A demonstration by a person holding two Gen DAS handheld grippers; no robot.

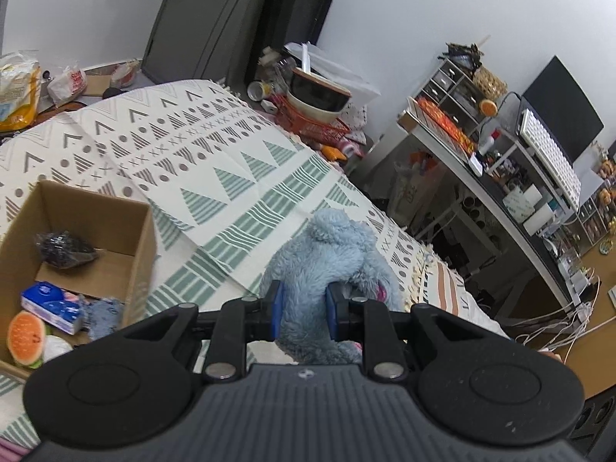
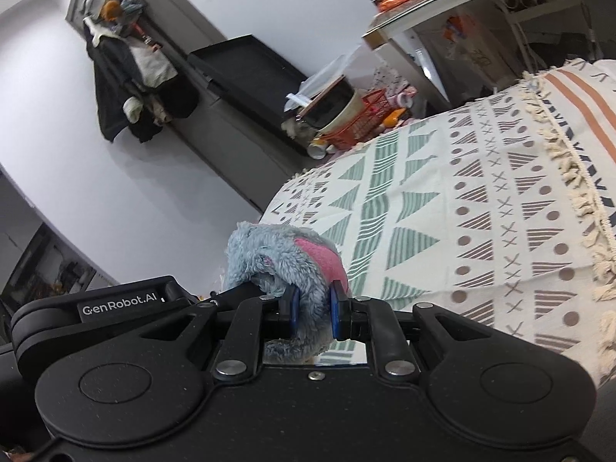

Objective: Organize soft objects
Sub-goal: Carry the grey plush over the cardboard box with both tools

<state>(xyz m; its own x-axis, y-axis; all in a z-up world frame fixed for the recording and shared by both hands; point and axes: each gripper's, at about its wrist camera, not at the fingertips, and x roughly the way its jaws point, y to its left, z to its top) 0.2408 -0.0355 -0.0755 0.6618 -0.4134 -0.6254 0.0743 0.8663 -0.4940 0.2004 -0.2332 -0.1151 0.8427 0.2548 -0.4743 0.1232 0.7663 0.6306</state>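
Observation:
A fluffy blue plush toy (image 1: 327,265) with pink patches is held above the patterned bedspread (image 1: 215,161). My left gripper (image 1: 305,310) is shut on its body, blue pads pressing into the fur. In the right wrist view my right gripper (image 2: 313,308) is shut on another part of the same blue plush toy (image 2: 277,258), where a pink patch shows. The left gripper's black body pokes in at the left of that view. An open cardboard box (image 1: 142,246) sits on the bed to the left, holding a dark bagged item (image 1: 63,250), a blue tissue pack (image 1: 52,306) and an orange slice-shaped plush (image 1: 27,338).
A cluttered desk (image 1: 500,192) with a keyboard and monitor stands right of the bed. A red basket (image 1: 319,123) with a bowl sits beyond the bed's far edge, next to a dark cabinet (image 1: 231,19). Cables lie on the floor at right. Clothes hang on the wall (image 2: 131,73).

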